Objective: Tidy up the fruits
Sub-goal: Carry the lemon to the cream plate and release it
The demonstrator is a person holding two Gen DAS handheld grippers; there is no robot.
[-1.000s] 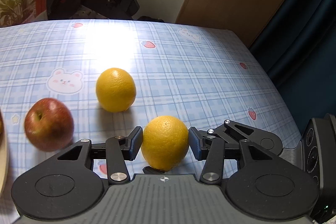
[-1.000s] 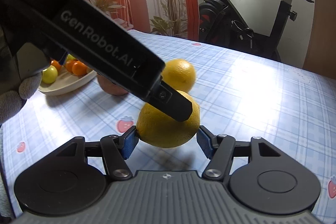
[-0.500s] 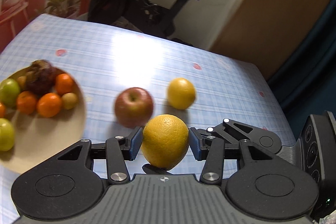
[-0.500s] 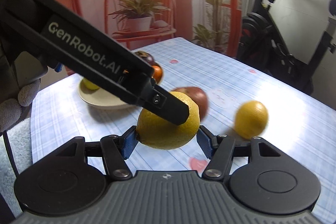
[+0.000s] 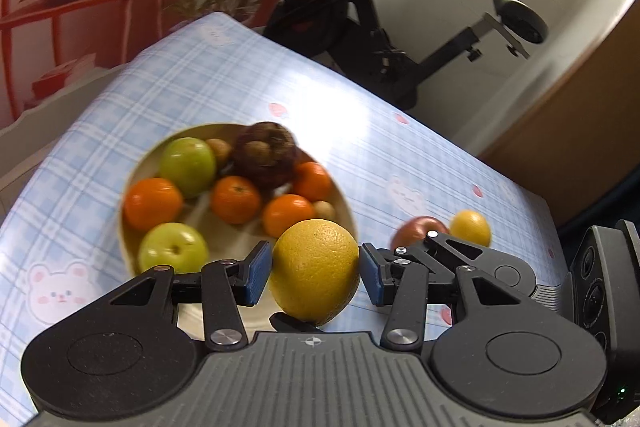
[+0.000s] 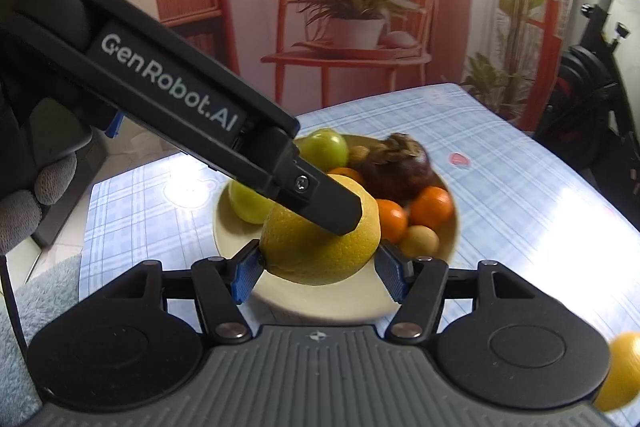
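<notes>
Above plate (image 5: 132,171) near rim at 5 o'clock, orange (image 5: 315,271) hangs clear of worktop (image 5: 400,163), both claws around it. Left claw (image 5: 314,273) pads flank fruit, thin gap on each side; grip not certain. Right claw (image 6: 318,269) pads press its sides: grasping it. Plate loaded: green apples, mandarins, dark fruit. Left to do, by my judgement: set orange down, then red apple (image 5: 416,231) and second orange (image 5: 471,227) lying at 3 o'clock. Left claw arm hides orange top in right view; dark fruit unidentifiable.
</notes>
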